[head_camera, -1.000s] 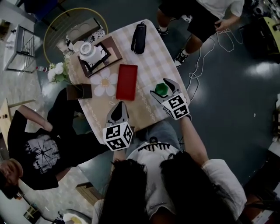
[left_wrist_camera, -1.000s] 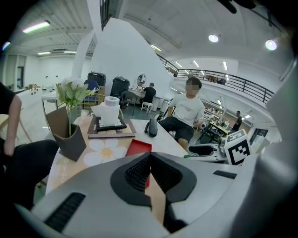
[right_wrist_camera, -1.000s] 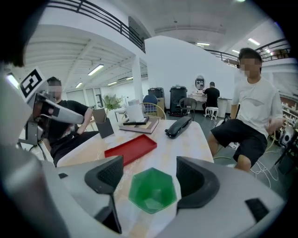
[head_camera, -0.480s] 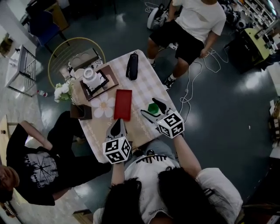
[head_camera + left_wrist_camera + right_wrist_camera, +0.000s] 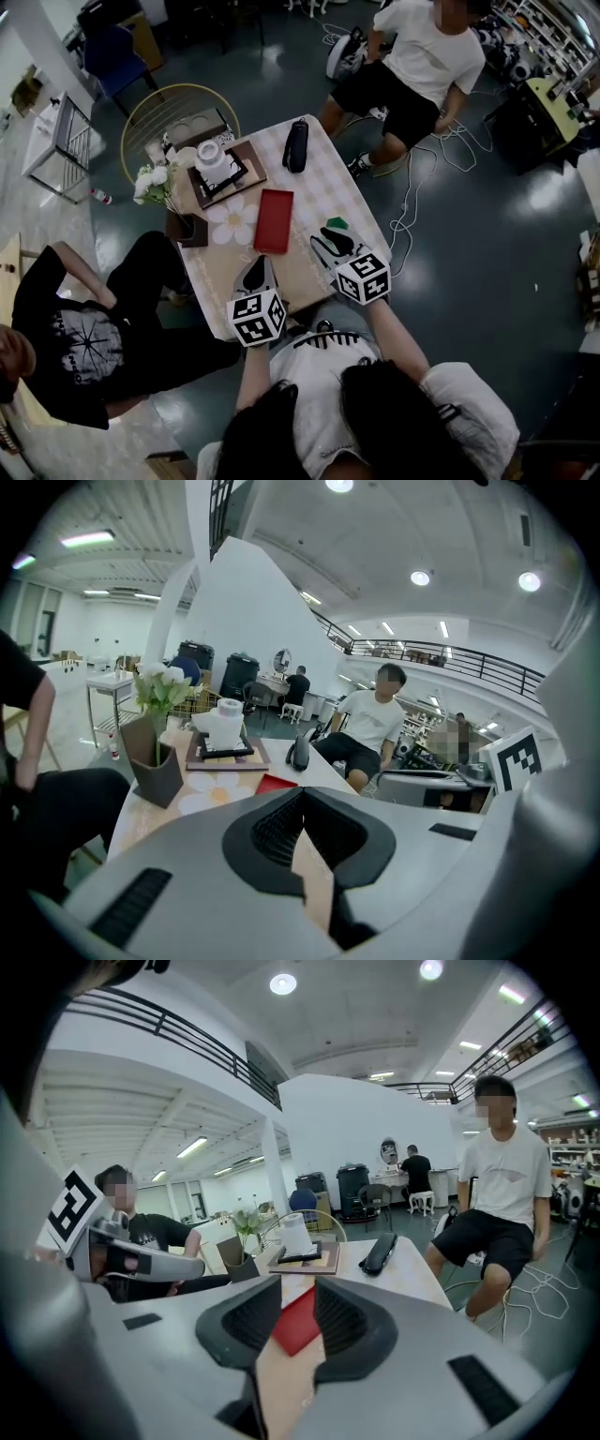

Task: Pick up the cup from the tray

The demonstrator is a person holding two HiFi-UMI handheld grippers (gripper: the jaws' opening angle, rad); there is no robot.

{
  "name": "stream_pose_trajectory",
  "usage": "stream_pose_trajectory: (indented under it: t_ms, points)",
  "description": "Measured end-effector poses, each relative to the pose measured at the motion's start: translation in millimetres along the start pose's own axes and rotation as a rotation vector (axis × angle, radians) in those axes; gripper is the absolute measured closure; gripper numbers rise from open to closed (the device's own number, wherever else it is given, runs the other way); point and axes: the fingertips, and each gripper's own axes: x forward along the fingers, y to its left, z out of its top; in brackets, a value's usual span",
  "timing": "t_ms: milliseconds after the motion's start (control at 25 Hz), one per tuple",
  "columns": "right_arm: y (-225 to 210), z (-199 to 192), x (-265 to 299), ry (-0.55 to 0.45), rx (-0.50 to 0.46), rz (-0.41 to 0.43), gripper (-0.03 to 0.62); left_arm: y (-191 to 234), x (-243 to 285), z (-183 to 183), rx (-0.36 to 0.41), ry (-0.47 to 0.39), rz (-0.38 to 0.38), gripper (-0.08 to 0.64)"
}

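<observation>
While both grippers are hovering over near end of table [image 5: 323,178]: left gripper [image 5: 255,273] holding jaws together, gripping nothing. Red tray [image 5: 274,220] lying at its 12 o'clock, carrying nothing. Right gripper [image 5: 327,241] jaws just closing to narrow gap, nothing between. Green cup [image 5: 336,223] standing on table at tray's 3 o'clock, just beyond right jaws, near edge. Risk: narrowed jaws descending, clipping rim, tipping cup or nudging it off edge.

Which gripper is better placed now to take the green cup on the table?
Right. The green cup sits just ahead of the right gripper, whose empty jaws have just been closing; the left gripper is farther away.
</observation>
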Motion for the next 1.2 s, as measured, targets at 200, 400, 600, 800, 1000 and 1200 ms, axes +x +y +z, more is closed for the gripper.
stream_pose_trajectory:
  t_ms: [200,400,600,800,1000,1200]
  points:
    - [4.4,-10.8,-7.3,0.021,0.007,-0.044,0.578,1.5,-11.8,-10.2,-0.015,0.008,-0.004,0.551]
    - [11.6,-21.7,-13.0,0.047,0.022,-0.049,0.581,1.5,-22.9,-16.1,-0.015,0.004,-0.005,0.552]
    - [12.3,-25.3,-20.3,0.06,0.02,-0.063,0.581,1.7,-30.6,-18.2,-0.023,-0.007,-0.005,0.552]
    - [15.4,-28.4,-24.3,0.083,-0.012,-0.064,0.581,2.6,-36.2,-21.0,-0.026,-0.007,-0.001,0.552]
    - [12.6,-26.5,-28.2,0.092,-0.035,-0.076,0.583,3.8,-38.6,-21.1,-0.029,-0.017,0.002,0.552]
    - [12.7,-25.5,-30.1,0.1,-0.055,-0.084,0.583,2.2,-42.0,-21.3,-0.009,-0.021,0.009,0.552]
